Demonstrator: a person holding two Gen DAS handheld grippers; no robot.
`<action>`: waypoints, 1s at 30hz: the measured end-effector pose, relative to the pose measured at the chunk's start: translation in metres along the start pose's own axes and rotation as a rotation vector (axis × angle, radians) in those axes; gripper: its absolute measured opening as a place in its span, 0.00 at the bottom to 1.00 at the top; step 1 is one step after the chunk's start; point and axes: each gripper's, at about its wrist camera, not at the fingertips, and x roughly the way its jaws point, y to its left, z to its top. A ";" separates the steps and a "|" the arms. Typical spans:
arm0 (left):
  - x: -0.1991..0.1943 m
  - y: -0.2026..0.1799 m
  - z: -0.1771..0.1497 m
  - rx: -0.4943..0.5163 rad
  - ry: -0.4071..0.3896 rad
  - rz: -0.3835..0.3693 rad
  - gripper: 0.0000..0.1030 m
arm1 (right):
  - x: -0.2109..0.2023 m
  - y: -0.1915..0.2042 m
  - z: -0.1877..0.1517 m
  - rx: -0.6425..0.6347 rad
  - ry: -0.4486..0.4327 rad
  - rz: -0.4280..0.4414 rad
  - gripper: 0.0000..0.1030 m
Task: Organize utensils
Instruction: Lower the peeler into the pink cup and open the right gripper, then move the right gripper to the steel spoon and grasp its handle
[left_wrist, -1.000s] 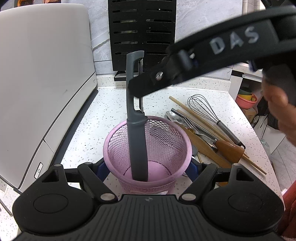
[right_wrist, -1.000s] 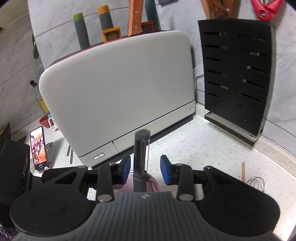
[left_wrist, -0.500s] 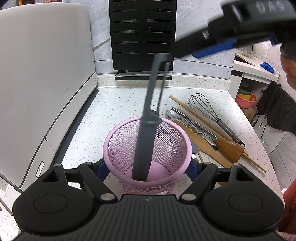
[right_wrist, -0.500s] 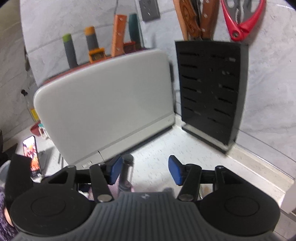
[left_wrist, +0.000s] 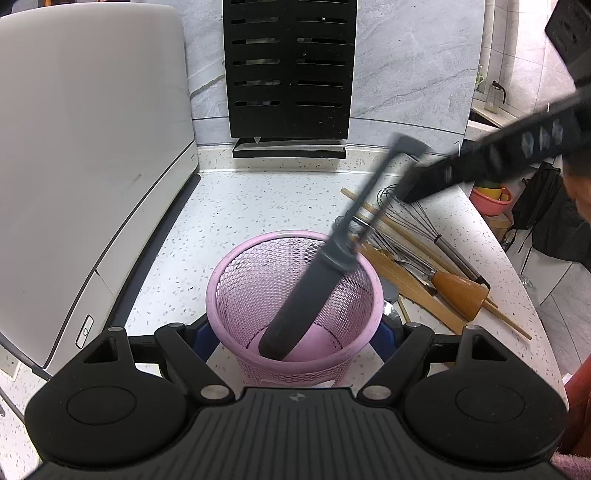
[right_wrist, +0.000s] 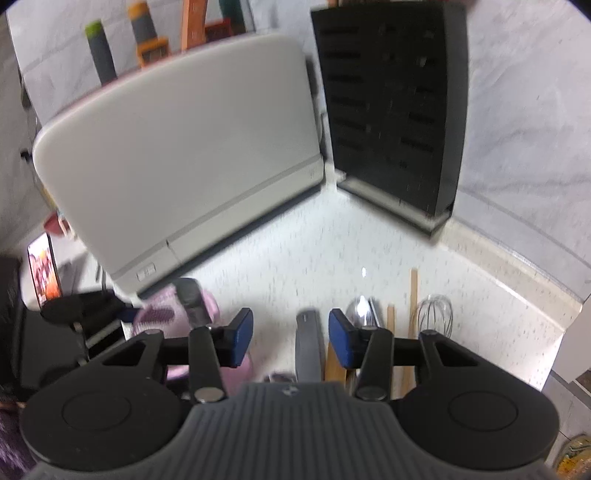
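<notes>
A pink mesh cup (left_wrist: 295, 295) stands on the speckled counter, held between the fingers of my left gripper (left_wrist: 295, 334), which is shut on it. A grey peeler (left_wrist: 325, 262) stands in the cup, handle down, leaning right against the rim. My right gripper (right_wrist: 290, 330) is open and empty, above a pile of utensils; it shows blurred in the left wrist view (left_wrist: 480, 166). The pile holds a whisk (left_wrist: 417, 221), wooden chopsticks (left_wrist: 388, 221), a wooden-handled tool (left_wrist: 458, 291) and a spoon (right_wrist: 360, 310). The cup shows in the right wrist view (right_wrist: 166, 314).
A large white appliance (left_wrist: 85, 166) fills the left side. A black slotted knife block (left_wrist: 290, 70) stands against the back wall. The counter edge (left_wrist: 517, 258) drops off at the right, with bowls (left_wrist: 491, 197) beyond. A phone (right_wrist: 44, 273) stands at far left.
My right gripper let go of the peeler, opened and moved right over the utensil pile. The peeler tipped from upright to leaning right on the cup's rim. The left gripper held still.
</notes>
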 end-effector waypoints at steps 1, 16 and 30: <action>0.000 0.000 0.000 0.000 0.000 -0.001 0.91 | 0.005 0.001 -0.003 -0.012 0.030 -0.002 0.42; -0.003 0.003 -0.002 0.002 -0.009 -0.010 0.90 | 0.073 0.018 -0.036 -0.043 0.303 0.030 0.40; -0.003 0.003 -0.003 0.005 -0.014 -0.015 0.90 | 0.089 0.038 -0.040 -0.123 0.318 -0.040 0.45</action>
